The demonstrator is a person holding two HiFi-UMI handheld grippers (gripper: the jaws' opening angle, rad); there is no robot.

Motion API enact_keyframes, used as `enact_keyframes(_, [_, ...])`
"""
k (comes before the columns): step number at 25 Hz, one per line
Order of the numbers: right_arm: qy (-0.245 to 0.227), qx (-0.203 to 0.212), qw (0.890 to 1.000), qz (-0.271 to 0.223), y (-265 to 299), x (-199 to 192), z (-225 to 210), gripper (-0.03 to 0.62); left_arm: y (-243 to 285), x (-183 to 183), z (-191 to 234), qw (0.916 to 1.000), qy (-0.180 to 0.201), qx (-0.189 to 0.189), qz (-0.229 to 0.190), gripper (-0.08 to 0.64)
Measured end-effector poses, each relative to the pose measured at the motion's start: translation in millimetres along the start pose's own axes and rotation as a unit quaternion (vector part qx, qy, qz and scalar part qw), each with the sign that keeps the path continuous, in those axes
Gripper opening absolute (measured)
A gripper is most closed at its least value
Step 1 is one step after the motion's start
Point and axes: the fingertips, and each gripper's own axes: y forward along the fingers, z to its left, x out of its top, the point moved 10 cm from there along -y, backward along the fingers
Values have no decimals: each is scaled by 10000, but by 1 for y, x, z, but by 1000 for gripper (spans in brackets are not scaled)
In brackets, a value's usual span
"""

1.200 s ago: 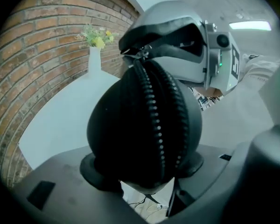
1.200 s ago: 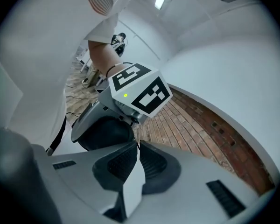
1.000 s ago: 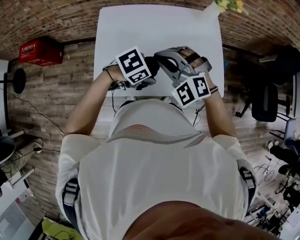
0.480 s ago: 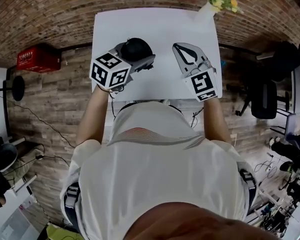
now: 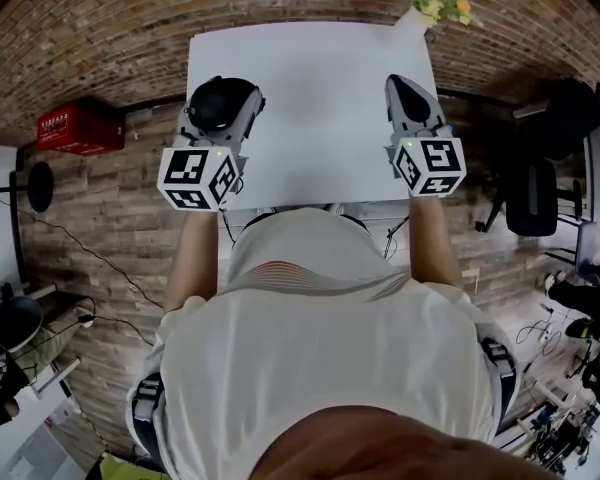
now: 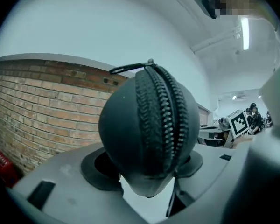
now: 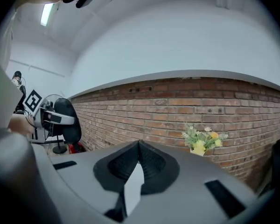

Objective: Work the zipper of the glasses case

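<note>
Glasses case (image 6: 149, 125), judged rigid and light, clamped in left tongs (image 6: 144, 178); right tongs (image 7: 138, 146) closed, empty; best hold: zipper pull (image 6: 129, 68).

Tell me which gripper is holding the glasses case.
The left gripper: its jaws clamp the dark, zippered glasses case. The right gripper is shut with nothing between its jaws.

Black glasses case (image 6: 126, 125), white table (image 5: 320, 88), red-brown brick wall (image 7: 177, 101), yellow flowers (image 7: 203, 140)

Brick wall (image 5: 130, 8), white table (image 5: 320, 98), wood floor (image 5: 110, 198)
</note>
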Motion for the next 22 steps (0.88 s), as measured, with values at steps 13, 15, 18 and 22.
enact_keyframes(13, [-66, 230, 9997, 2, -3, 0, 15, 51, -6, -2, 0, 10000, -3, -71, -36, 272])
enact_keyframes(15, [-97, 219, 9997, 35, -3, 0, 15, 51, -6, -3, 0, 10000, 12, -92, -6, 272])
enact_keyframes(18, [-146, 208, 9997, 56, -4, 1, 13, 51, -4, -3, -1, 9999, 29, -108, 51, 272])
enact_keyframes(22, [-118, 203, 9997, 59, -6, 1, 12, 51, -4, -6, -2, 9998, 15, -145, 115, 272])
